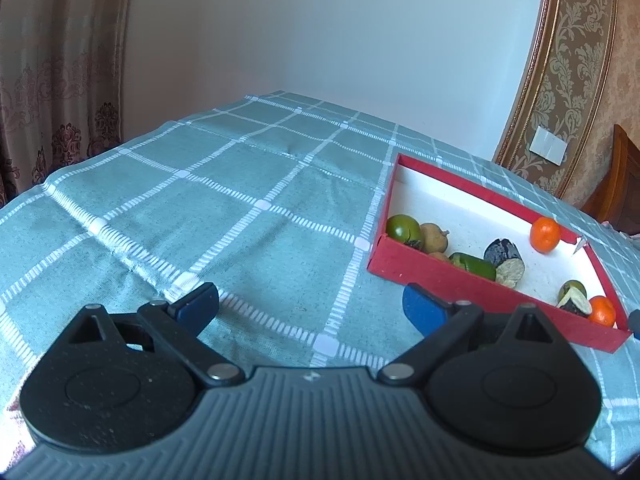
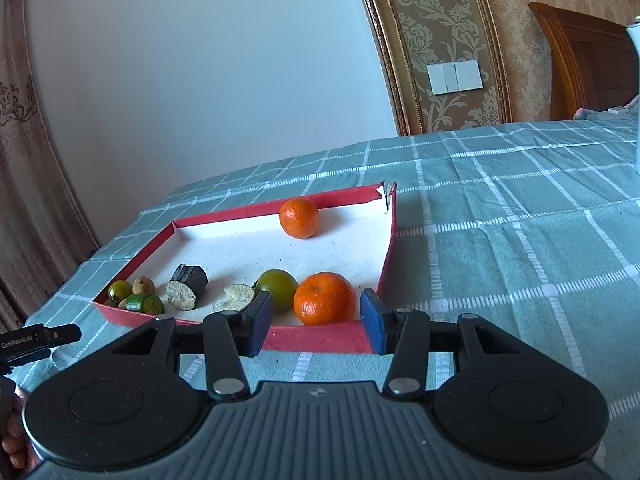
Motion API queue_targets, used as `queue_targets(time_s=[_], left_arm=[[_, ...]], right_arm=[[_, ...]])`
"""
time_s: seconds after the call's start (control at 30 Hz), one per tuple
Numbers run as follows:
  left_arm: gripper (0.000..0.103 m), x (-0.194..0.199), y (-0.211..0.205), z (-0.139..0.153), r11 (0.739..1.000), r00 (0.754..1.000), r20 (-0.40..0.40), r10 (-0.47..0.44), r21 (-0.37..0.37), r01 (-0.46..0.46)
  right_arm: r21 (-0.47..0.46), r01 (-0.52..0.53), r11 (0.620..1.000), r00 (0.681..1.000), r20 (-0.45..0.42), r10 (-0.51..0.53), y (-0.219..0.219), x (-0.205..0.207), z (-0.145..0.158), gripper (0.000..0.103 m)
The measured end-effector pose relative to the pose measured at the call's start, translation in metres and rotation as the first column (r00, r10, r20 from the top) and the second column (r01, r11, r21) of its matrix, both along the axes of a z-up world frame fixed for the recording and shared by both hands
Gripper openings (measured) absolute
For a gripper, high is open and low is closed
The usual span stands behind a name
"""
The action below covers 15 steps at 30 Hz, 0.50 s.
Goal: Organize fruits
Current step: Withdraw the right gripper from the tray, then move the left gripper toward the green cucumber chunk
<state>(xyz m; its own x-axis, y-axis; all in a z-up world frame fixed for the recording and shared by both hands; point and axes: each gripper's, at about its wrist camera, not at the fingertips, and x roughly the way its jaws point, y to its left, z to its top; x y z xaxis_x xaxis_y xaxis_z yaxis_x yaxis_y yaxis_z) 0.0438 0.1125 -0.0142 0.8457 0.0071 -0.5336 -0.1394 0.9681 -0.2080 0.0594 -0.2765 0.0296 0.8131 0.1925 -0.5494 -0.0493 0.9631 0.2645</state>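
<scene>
A red box (image 2: 320, 340) with a white floor holds several fruits; it also shows in the left wrist view (image 1: 440, 276). In the right wrist view a near orange (image 2: 325, 298) lies by the front wall, a green fruit (image 2: 278, 286) beside it, a far orange (image 2: 299, 218) at the back, and a dark cut piece (image 2: 187, 285) and small green and brown fruits (image 2: 134, 294) at the left. My right gripper (image 2: 318, 326) is open and empty, just before the box's front wall by the near orange. My left gripper (image 1: 312, 306) is open and empty over the cloth, left of the box.
The table wears a teal checked cloth (image 1: 200, 200). A white wall and curtain (image 1: 60, 80) stand behind. A wooden headboard (image 2: 584, 60) and a white object (image 2: 634, 80) are at the far right. The left gripper's body (image 2: 40, 340) shows at the left edge of the right wrist view.
</scene>
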Motion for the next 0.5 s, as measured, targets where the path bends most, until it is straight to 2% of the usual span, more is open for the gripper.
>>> queue_targets(time_s=[0.03, 0.17, 0.33, 0.5], left_arm=[[0.098, 0.000, -0.001, 0.000, 1.000, 1.000, 0.002, -0.012, 0.000, 0.012], [0.098, -0.005, -0.008, 0.003, 0.999, 0.999, 0.020, -0.039, 0.034, 0.038], [0.102, -0.015, -0.028, 0.016, 0.993, 0.998, 0.062, -0.009, 0.119, 0.002], [0.103, -0.017, -0.061, 0.025, 0.977, 0.994, 0.043, -0.097, 0.193, 0.087]], right_arm=[[0.014, 0.015, 1.000, 1.000, -0.010, -0.015, -0.002, -0.004, -0.001, 0.057], [0.145, 0.052, 0.988, 0.998, -0.038, -0.047, -0.017, -0.023, -0.012, 0.057], [0.179, 0.067, 0.982, 0.997, -0.049, -0.059, -0.019, -0.034, -0.022, 0.057], [0.197, 0.087, 0.977, 0.996, -0.045, -0.080, -0.022, -0.035, -0.024, 0.058]])
